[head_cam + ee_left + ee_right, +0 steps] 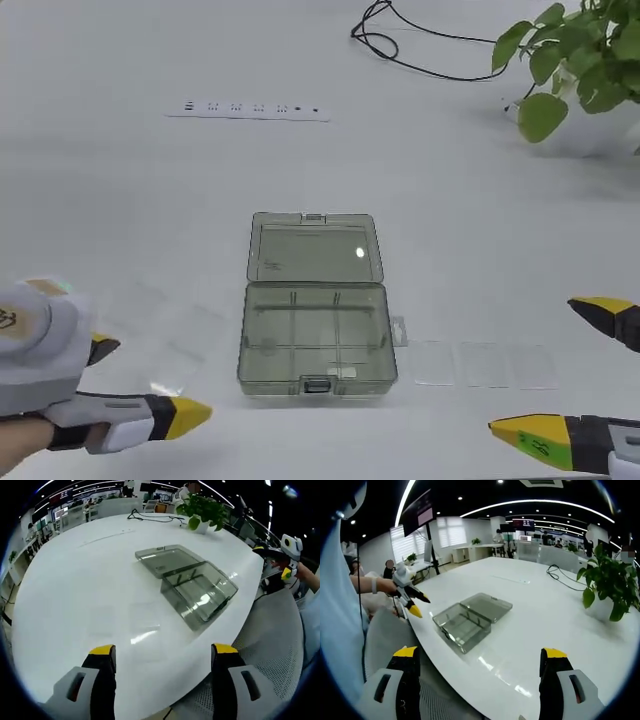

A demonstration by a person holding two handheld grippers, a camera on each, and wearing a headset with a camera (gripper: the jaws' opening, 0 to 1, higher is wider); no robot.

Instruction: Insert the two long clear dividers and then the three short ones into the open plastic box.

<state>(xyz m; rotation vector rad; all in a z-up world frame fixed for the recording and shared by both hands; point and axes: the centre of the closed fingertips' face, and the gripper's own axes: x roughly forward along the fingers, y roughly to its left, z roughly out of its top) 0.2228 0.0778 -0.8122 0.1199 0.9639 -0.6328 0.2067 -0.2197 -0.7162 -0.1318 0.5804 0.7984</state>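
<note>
The open clear plastic box (pixel 315 345) sits at the table's middle with its lid (pixel 315 250) laid back flat; faint lines cross its inside. Three short clear dividers (pixel 483 365) lie in a row just right of it. Larger clear pieces (pixel 175 350) lie flat to its left, and also in the left gripper view (pixel 145 630) ahead of the jaws. My left gripper (pixel 150 382) (pixel 164 652) hovers open over those pieces. My right gripper (pixel 540 367) (pixel 480 653) stands open by the short dividers, empty, with the box (pixel 460 625) ahead to its left.
A white power strip (pixel 250 108) lies at the back, a black cable (pixel 420 55) beyond it, and a potted plant (pixel 570 60) at the back right. The table's front edge runs close under both grippers. A mesh chair (pixel 270 645) stands beside the table.
</note>
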